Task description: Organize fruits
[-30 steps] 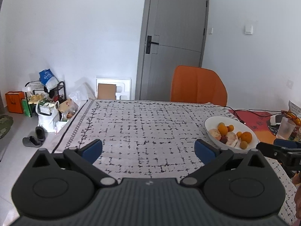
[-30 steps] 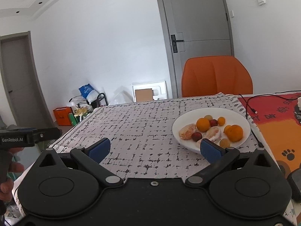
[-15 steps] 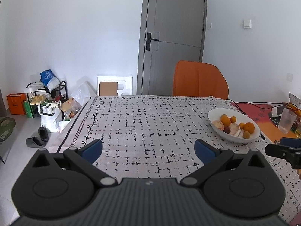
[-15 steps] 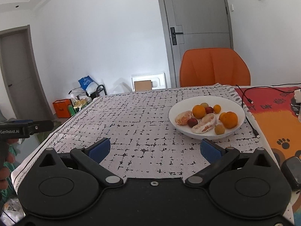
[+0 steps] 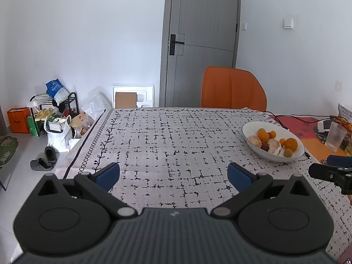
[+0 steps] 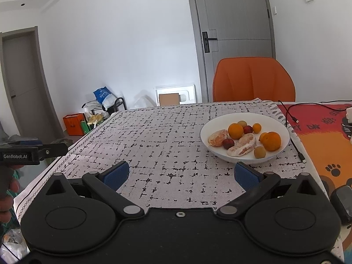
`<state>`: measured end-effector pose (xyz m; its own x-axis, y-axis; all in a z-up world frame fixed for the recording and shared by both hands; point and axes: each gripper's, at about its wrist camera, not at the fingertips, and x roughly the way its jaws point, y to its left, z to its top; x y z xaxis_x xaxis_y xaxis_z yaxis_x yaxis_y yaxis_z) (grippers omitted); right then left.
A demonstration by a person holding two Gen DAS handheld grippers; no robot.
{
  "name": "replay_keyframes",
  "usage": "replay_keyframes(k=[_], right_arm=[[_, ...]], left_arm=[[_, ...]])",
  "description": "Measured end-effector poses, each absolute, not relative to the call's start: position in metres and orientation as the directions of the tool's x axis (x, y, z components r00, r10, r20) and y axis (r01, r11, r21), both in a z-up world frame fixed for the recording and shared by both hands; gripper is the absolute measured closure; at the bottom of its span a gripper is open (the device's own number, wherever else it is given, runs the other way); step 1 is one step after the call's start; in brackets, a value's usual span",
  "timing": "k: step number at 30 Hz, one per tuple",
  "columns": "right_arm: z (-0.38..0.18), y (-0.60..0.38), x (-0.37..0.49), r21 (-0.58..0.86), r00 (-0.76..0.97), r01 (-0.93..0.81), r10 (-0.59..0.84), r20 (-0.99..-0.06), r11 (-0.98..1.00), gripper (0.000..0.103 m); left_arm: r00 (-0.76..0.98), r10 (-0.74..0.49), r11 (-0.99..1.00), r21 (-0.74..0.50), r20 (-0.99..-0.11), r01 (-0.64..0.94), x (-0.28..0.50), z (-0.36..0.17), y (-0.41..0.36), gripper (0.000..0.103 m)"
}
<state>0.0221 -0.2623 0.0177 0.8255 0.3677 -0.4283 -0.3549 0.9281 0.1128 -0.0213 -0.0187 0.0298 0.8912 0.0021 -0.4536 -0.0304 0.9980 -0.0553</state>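
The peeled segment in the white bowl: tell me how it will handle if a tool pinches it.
The peeled segment shows bare pale flesh, so it is probably soft, bruising or tearing under a hard pinch. Its surface may be moist and slippery. It lies long and flat among round fruit in the white bowl, so it seems unlikely to roll.

An orange chair [image 6: 253,79] stands behind the table, before a grey door [image 6: 233,22].

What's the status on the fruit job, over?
Left claw open, empty. Right claw open, empty, short of the white bowl. Fruit all in bowl. Tablecloth path unobstructed.
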Motion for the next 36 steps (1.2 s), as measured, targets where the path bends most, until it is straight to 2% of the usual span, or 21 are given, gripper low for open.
replay_keyframes(k=[36], right_arm=[[0.0181, -0.2611, 0.0221, 0.122, 0.821, -0.367, 0.383, -0.424, 0.922, 0.000]], left_arm=[[0.885, 0.004, 0.997, -0.064, -0.465, -0.038, -0.0203, 0.0299, -0.0147, 0.000]])
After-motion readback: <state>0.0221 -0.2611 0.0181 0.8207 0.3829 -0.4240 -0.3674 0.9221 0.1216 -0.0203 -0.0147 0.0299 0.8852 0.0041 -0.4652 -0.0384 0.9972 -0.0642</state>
